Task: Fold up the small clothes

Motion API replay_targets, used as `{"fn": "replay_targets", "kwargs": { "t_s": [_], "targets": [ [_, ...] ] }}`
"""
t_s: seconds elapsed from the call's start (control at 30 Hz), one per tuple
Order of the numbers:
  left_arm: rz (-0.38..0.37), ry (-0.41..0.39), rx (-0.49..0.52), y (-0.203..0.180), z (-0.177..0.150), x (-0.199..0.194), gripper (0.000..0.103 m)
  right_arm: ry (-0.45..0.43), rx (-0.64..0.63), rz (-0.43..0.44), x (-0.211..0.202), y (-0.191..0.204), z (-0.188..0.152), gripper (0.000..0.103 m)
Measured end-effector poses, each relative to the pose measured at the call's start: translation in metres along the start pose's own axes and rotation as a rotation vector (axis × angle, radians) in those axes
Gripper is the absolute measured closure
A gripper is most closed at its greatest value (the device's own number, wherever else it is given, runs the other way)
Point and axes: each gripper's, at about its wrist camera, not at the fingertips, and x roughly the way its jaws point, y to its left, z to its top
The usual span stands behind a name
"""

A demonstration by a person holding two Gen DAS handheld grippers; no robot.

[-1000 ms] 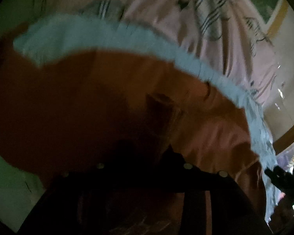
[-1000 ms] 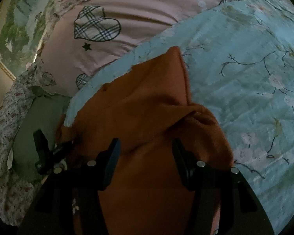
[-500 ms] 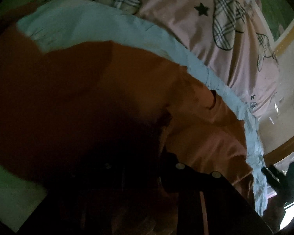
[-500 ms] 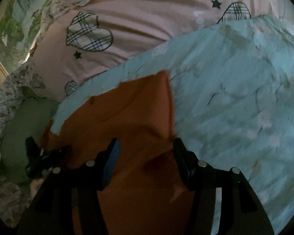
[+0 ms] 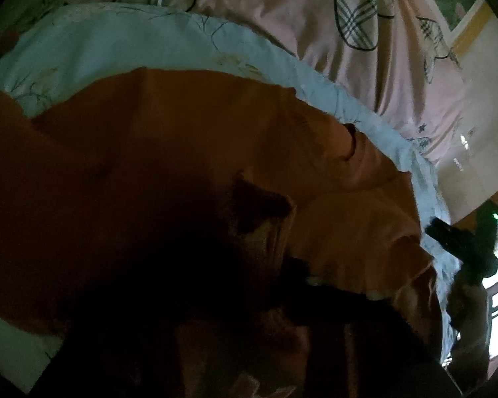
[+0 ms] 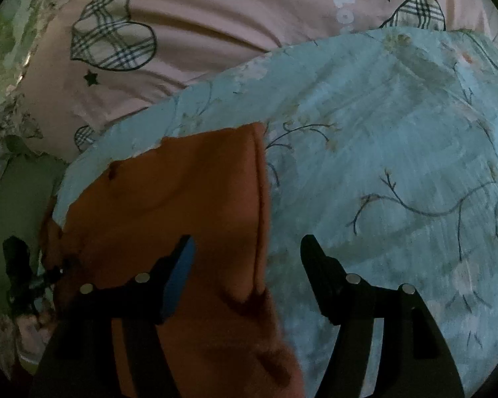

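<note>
An orange garment (image 6: 189, 205) lies on a light blue floral sheet (image 6: 381, 139). My right gripper (image 6: 247, 265) hovers open over the garment's right edge, nothing pinched between its fingers. In the left wrist view the same orange garment (image 5: 215, 126) fills the frame, very dark in the near part. A tuft of it stands up at my left gripper (image 5: 269, 232), which looks shut on the cloth; its fingers are mostly lost in shadow. The left gripper (image 6: 16, 265) also shows at the garment's left corner in the right wrist view.
Pink bedding with plaid hearts and stars (image 6: 215, 33) lies beyond the blue sheet. A green cloth (image 6: 20, 192) sits at the left. In the left wrist view a hand (image 5: 468, 305) holds the right gripper (image 5: 461, 242) at the far right, near a bright window.
The raised fold of the orange garment under my right gripper has dropped flat, and the fingers stand wider apart. The left view has shifted, showing more of the garment.
</note>
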Motion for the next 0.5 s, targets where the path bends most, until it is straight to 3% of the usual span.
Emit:
{"fn": "replay_targets", "kwargs": {
  "t_s": [0.07,0.2,0.23,0.27,0.3,0.4,0.5],
  "targets": [
    [-0.004,-0.033,-0.008,0.009,-0.009,-0.008,0.084,0.016,0.001,0.003,0.010,-0.001,0.006,0.036],
    [-0.052,-0.023,-0.084,0.027,-0.014,-0.009,0.083,0.082,-0.027,0.012,0.039,0.005,0.008,0.038],
    [-0.050,-0.024,-0.076,0.024,-0.011,-0.009,0.084,0.103,-0.052,0.012,0.045,0.009,0.005,0.047],
    [-0.039,-0.034,-0.053,0.018,-0.009,-0.010,0.091,0.108,-0.066,0.022,0.046,0.011,0.004,0.091],
    [-0.027,-0.059,-0.020,0.011,-0.007,-0.013,0.095,0.092,-0.063,0.036,0.040,0.012,0.005,0.091],
    [-0.047,-0.163,0.036,-0.007,-0.001,-0.029,0.096,-0.065,-0.043,0.041,-0.005,0.005,0.015,0.092],
    [-0.061,-0.176,0.030,-0.010,-0.002,-0.023,0.096,-0.079,-0.003,0.028,-0.009,-0.011,0.021,0.092]
  ]
}}
